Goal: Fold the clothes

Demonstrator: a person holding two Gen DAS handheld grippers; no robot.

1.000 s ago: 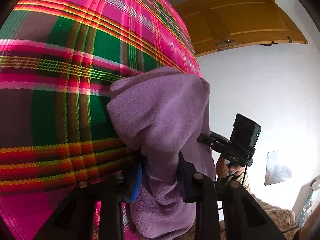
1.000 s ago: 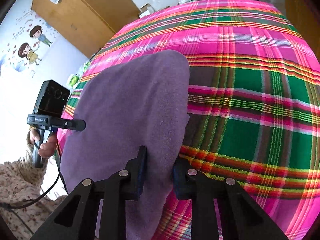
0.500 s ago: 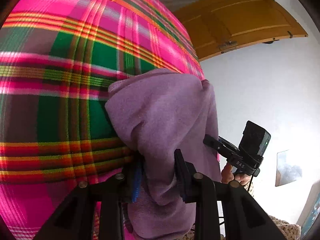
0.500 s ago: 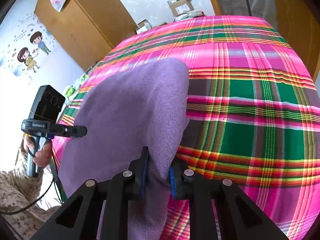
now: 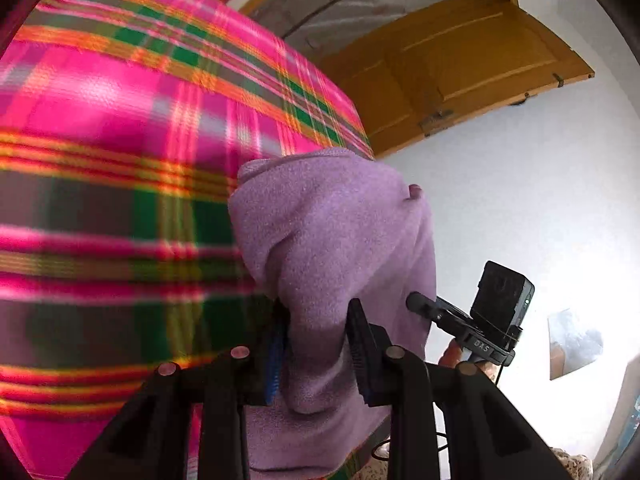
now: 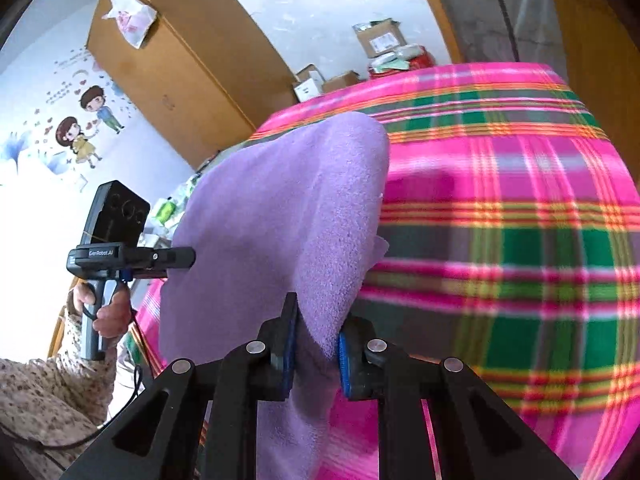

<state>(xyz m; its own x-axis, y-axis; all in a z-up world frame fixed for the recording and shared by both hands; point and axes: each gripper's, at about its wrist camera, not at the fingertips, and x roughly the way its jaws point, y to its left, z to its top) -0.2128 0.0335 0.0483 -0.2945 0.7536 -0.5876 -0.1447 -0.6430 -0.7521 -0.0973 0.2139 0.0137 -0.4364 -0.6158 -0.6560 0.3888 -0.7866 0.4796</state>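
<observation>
Left wrist: both tools clamp purple fleece (image 5: 332, 232) above pink plaid bedspread (image 5: 120, 128); wooden door (image 5: 460, 72) behind.

In the right wrist view, at the left of the frame, the left gripper (image 6: 132, 258) carries white lettering on the side of its black body, reading "GenRobot.AI". In the left wrist view, at the lower right of the frame, the right gripper (image 5: 480, 332) bears the white letters "DAS" on its black body. A cardboard box (image 6: 380, 40) at the top of the right wrist view has a white label, but its print is too small to read.
</observation>
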